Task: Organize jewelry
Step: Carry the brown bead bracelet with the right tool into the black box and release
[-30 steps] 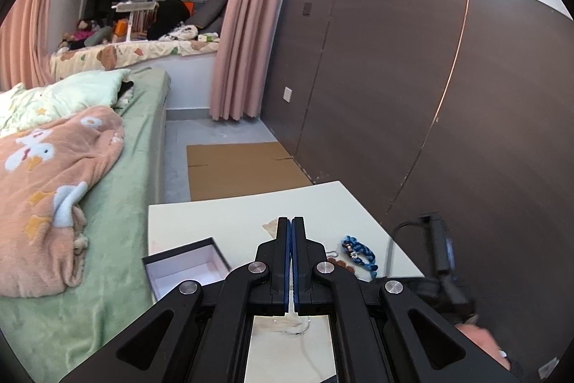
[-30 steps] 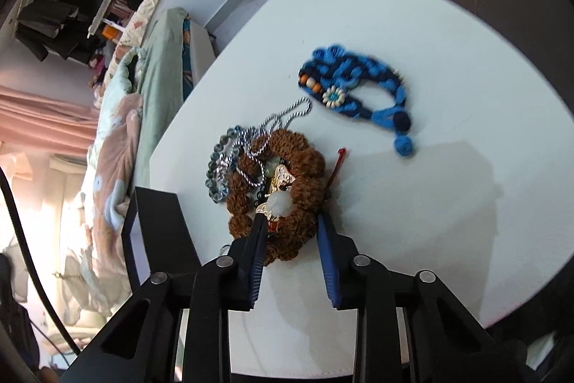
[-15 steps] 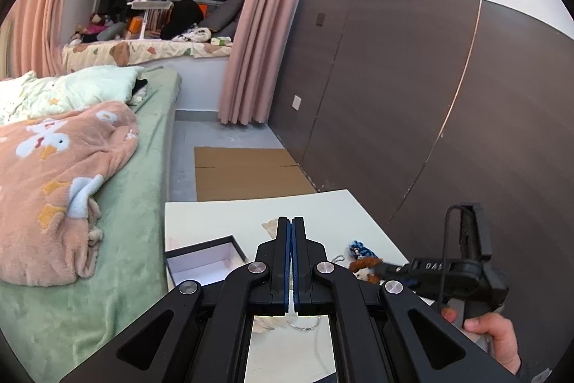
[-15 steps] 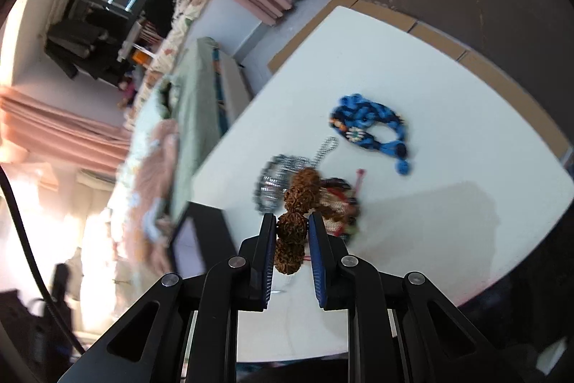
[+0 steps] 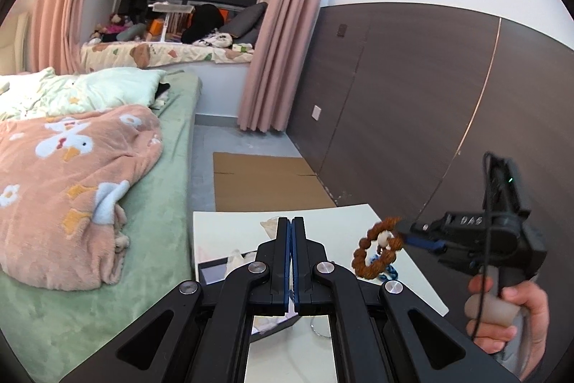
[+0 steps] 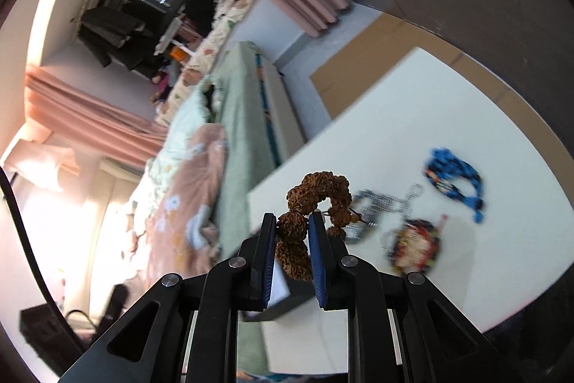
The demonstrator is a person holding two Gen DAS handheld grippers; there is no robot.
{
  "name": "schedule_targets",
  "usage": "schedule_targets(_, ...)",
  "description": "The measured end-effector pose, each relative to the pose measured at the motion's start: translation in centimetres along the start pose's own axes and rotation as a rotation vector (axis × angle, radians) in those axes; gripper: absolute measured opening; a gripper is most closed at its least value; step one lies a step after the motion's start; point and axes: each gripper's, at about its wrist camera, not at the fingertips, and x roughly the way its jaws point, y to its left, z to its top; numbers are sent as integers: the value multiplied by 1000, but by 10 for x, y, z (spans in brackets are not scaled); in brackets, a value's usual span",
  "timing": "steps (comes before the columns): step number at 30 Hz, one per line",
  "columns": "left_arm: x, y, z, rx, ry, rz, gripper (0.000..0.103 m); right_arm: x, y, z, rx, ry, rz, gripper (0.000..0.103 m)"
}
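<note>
**Seed-bead bracelet held above desk**

The brown seed-bead bracelet (image 6: 315, 203) is gripped by the right gripper (image 6: 292, 234), jaws clenched on its beads, lifted clear of the white desk (image 6: 466, 103). The left gripper (image 5: 291, 239) is kept with jaws pressed together, nothing between them. A blue braided bracelet (image 6: 455, 174) and a silver chain (image 6: 387, 203) are left near the desk's right edge.

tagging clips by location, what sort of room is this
Most likely a bedroom at home: a bed with a peach duck-print blanket, pink curtains by a window, and a small white table holding jewelry beside the bed.
</note>
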Motion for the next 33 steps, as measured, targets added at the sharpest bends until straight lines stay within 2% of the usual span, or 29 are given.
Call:
schedule_targets(5,11,-1,1,13,9,11,0,6,18,-7,-59,-4,91,19)
schedule_targets(9,28,-1,-3,14,44,25,0,20,14,-21,-80,36,160,19)
schedule_targets(12,45,0,-5,-8,86,2,1,33,12,-26,-85,68,164,19)
schedule_targets(15,61,3,-8,-28,140,23,3,41,12,-27,-85,80,173,19)
schedule_targets(16,67,8,-8,-62,158,16,4,41,9,-29,-86,82,174,19)
schedule_targets(17,69,12,-9,-87,165,13,10,44,9,-30,-88,87,173,19)
schedule_targets(19,71,20,-9,-132,168,30,39,48,9,-32,-91,98,169,20)
schedule_targets(20,70,22,-9,-142,159,44,65,51,9,-33,-92,106,168,19)
schedule_targets(21,66,25,-9,-153,137,56,81,53,9,-33,-92,111,168,19)
schedule_targets(24,56,32,-9,-172,88,67,85,59,9,-35,-96,125,168,20)
schedule_targets(33,35,53,-8,-230,87,81,85,82,26,-43,-106,164,218,20)
